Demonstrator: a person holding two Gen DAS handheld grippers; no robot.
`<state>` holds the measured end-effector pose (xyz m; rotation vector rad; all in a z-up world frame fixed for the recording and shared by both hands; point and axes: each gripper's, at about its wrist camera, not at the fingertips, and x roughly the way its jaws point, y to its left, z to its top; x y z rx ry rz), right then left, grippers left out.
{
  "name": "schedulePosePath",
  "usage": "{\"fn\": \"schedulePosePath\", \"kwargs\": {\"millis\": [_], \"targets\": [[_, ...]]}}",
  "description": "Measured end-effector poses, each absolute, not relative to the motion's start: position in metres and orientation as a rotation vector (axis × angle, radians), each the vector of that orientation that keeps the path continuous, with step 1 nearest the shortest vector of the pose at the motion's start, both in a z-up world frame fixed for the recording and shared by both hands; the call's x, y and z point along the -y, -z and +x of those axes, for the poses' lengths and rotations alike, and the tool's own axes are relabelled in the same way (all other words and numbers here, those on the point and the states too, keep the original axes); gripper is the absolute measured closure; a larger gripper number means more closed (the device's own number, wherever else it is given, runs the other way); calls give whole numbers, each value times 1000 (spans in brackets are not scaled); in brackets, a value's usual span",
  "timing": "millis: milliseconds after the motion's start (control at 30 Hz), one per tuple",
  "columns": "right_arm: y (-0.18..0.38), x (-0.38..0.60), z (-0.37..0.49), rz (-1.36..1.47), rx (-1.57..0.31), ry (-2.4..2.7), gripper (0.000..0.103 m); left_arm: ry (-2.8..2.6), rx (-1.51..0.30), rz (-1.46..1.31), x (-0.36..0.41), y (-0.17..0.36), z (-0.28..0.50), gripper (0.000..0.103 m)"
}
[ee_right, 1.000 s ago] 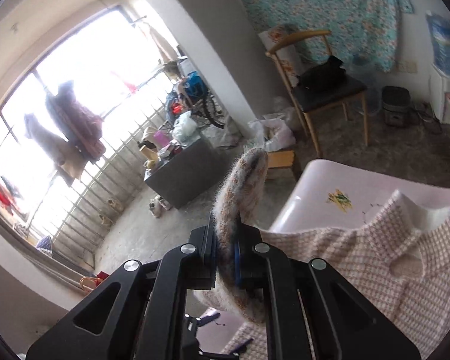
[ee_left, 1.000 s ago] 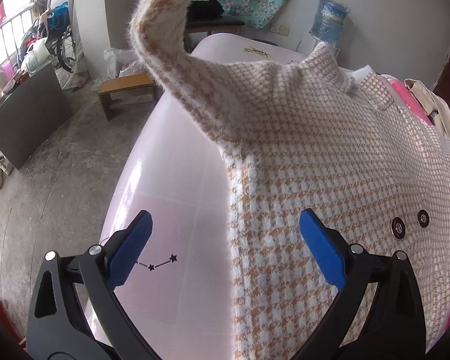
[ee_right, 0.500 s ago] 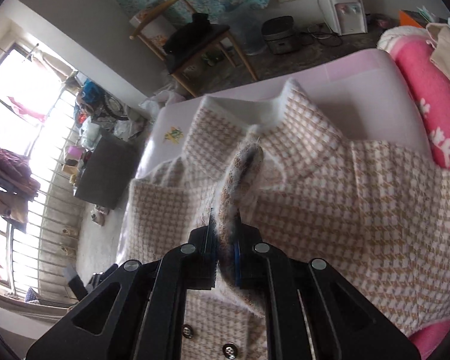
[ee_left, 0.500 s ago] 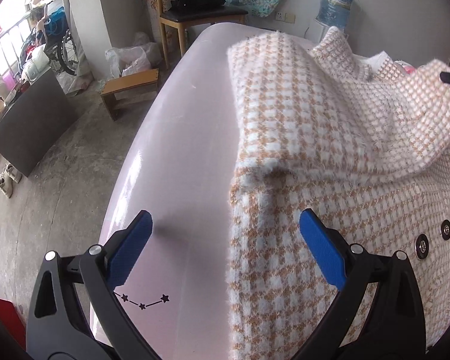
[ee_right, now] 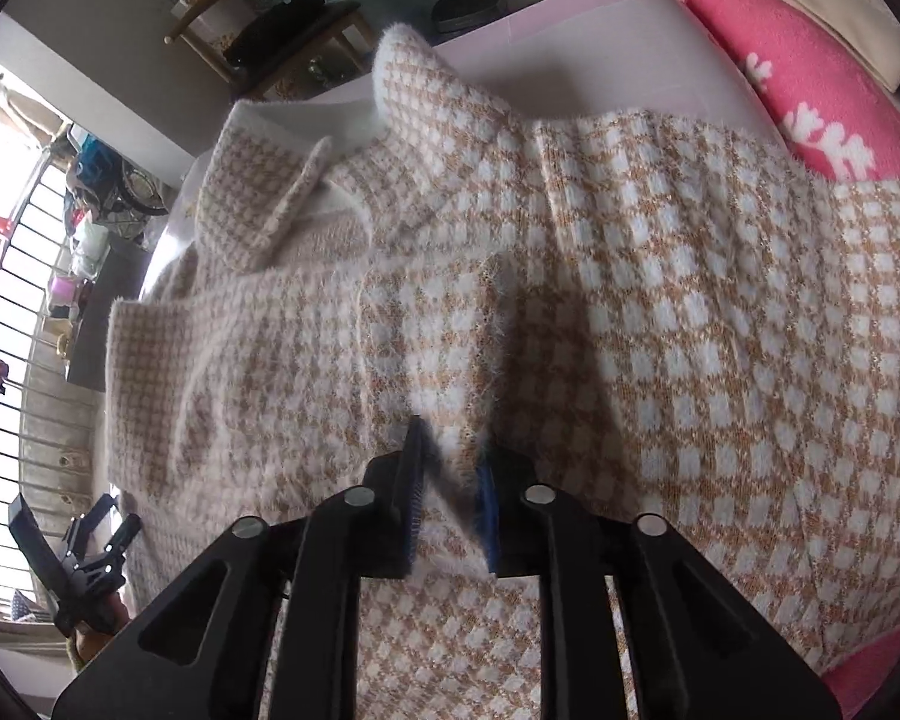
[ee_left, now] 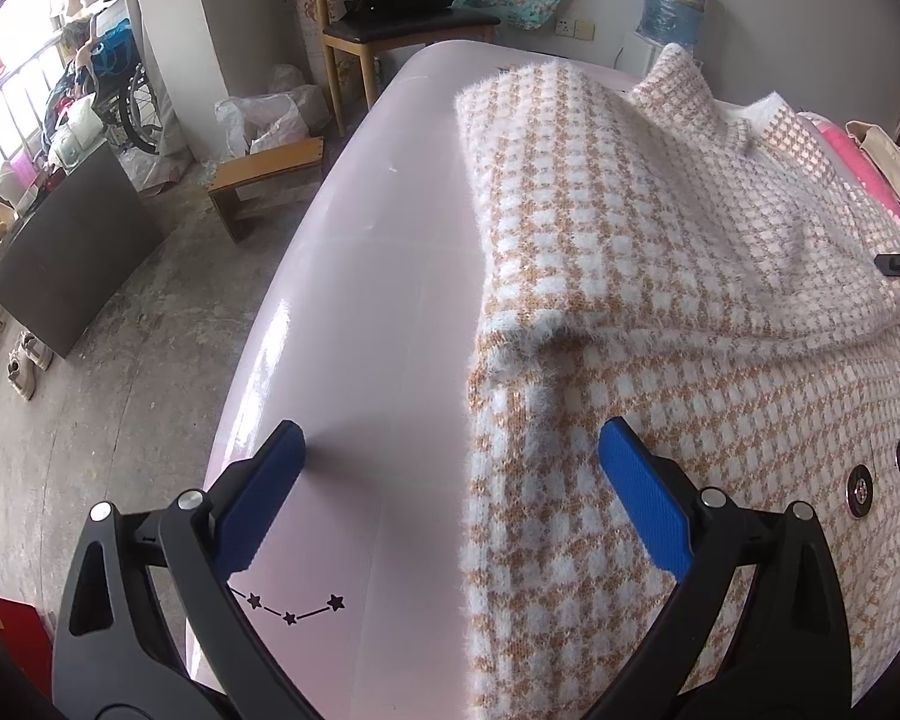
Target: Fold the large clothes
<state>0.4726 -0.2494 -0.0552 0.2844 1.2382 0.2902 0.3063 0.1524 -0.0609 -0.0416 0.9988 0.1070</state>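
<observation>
The checked sweater [ee_left: 660, 300] lies flat on the pink bed [ee_left: 378, 276], one sleeve [ee_right: 426, 354] folded across its chest. My right tool [ee_right: 450, 480] appears clamped on that sleeve's end. My left tool [ee_left: 450, 510] hangs spread apart over the sweater's side edge, gripping nothing.

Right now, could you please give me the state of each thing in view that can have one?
Left gripper: open, holding nothing, poised over the jacket's edge.
Right gripper: partly closed on the sleeve end.
Houndstooth jacket: spread flat on the bed, not yet fully folded.
Sleeve: folded across the jacket's body.
Collar: standing up, uneven.
Snap buttons: two visible, unfastened.
</observation>
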Motion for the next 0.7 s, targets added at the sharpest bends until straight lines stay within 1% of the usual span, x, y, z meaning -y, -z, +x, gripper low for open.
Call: {"fn": "schedulePosePath", "kwargs": {"millis": [200, 267, 400, 500, 533, 633, 667, 700], "targets": [[5, 244, 456, 267, -1129, -322, 94, -110, -1000, -42, -151, 61, 308, 8], [10, 244, 458, 232, -1148, -295, 94, -111, -1000, -42, -151, 61, 308, 8], [49, 251, 467, 207, -1260, -234, 94, -111, -1003, -46, -155, 57, 304, 8], [53, 251, 469, 199, -1220, -231, 92, -98, -974, -43, -157, 45, 299, 8], [51, 251, 469, 183, -1203, -225, 90, -92, -962, -41, -157, 39, 298, 8], [42, 253, 466, 102, -1154, -150, 76, -49, -901, -40, -156, 13, 297, 8], [35, 257, 462, 73, -1131, -118, 68, -32, -880, -36, -155, 4, 299, 8], [28, 256, 458, 40, -1102, -91, 65, -13, -860, -33, -154, -4, 302, 8]]}}
